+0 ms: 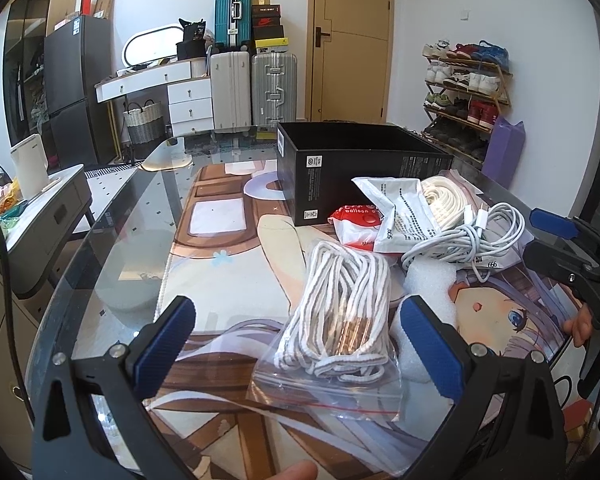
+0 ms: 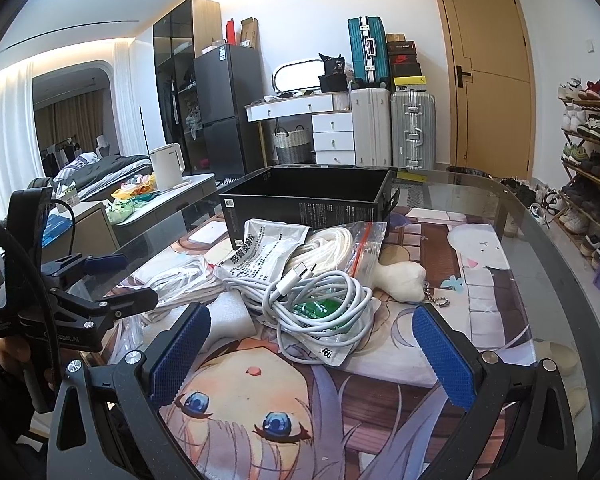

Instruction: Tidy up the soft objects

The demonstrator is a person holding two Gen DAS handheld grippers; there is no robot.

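A clear zip bag of striped white rope (image 1: 338, 316) lies on the printed mat between the open fingers of my left gripper (image 1: 300, 344). Behind it lie a red balloon packet (image 1: 354, 222), a white foil sachet (image 1: 392, 210), a bag of cream rope (image 1: 444, 200), a coiled white cable (image 1: 472, 240) and white foam (image 1: 428, 284). An open black box (image 1: 356, 168) stands behind them. My right gripper (image 2: 312, 344) is open and empty, just short of the cable (image 2: 320, 300). A cream plush toy (image 2: 400, 280) lies to the right of the pile.
The glass table (image 2: 540, 260) has a rounded edge. A shoe rack (image 2: 592, 140) stands on the right, a side cabinet with a kettle (image 2: 168, 166) on the left. Suitcases (image 2: 392, 128) and a door (image 2: 488, 72) are behind.
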